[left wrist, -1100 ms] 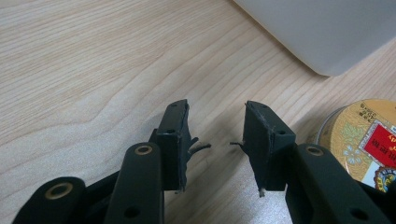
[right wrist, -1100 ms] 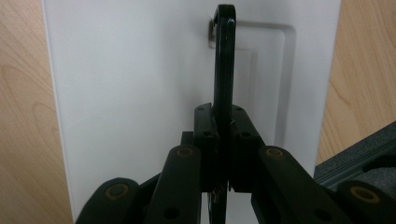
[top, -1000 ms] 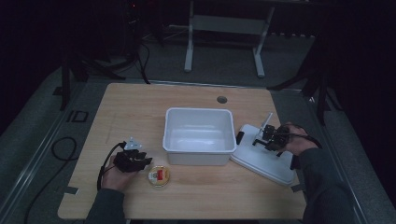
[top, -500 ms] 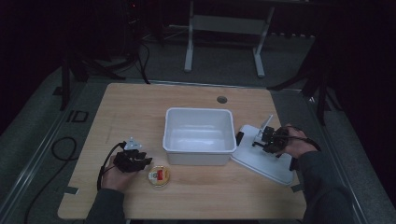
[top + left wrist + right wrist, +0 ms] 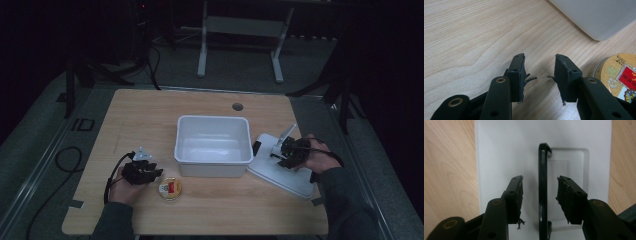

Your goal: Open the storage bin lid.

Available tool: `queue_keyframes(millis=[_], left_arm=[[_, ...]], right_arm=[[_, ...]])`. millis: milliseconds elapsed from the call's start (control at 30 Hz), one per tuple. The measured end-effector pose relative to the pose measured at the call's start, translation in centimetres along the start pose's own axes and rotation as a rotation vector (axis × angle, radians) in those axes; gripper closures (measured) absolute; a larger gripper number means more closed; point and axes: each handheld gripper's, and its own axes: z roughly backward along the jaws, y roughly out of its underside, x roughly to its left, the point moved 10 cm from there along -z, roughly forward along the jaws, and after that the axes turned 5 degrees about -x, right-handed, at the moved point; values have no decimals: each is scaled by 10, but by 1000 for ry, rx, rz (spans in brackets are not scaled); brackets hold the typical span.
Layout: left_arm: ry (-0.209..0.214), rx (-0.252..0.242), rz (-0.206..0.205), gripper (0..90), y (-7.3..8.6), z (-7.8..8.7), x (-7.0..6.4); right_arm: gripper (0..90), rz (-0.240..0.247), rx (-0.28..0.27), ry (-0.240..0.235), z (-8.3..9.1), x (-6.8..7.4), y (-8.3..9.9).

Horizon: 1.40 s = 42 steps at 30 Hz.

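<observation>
A white bin [image 5: 213, 145] stands at the middle of the wooden table. Its flat white lid [image 5: 280, 172] lies to the right, and the lid [image 5: 544, 165] carries a black handle [image 5: 543, 192] standing up. My right gripper [image 5: 287, 150] hovers over that lid; in the right gripper view the gripper [image 5: 539, 197] is open with the handle between its jaws, not touching either. A small round tin [image 5: 170, 188] with a gold and red label lies in front of the bin. My left gripper [image 5: 147, 170] rests just left of it, and the gripper [image 5: 539, 75] is open over bare wood, the tin [image 5: 619, 75] at its right.
A round cable hole [image 5: 238, 106] sits near the table's far edge. Metal frame legs [image 5: 202, 47] stand on the dark floor beyond. A black cable [image 5: 65, 157] loops off the table's left side. Bare wood [image 5: 140, 125] lies left of the bin.
The right gripper has shifted slightly over the lid. The left gripper, the tin and the bin have stayed put.
</observation>
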Motion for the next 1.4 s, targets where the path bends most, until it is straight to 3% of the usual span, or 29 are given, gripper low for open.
queue_keyframes(millis=[300,533,700,867,1000,1400], left_arm=[[0,-1,1,606,0,0,0],[0,0,1,606,0,0,0],[-1,0,-1,606,0,0,0],[-2,1,-2,605,0,0,0],[-1,2,-1,606,0,0,0],[-7,4,-9,606,0,0,0]], right_arm=[[528,28,-65,18,9,11,-6],[528,62,-119,11,12,31,-13],[508,62,-176,-37,11,52,-18],[503,69,-212,-53,1,70,-21],[500,49,-267,-67,-5,85,-25],[466,26,-311,-101,-36,122,-28]])
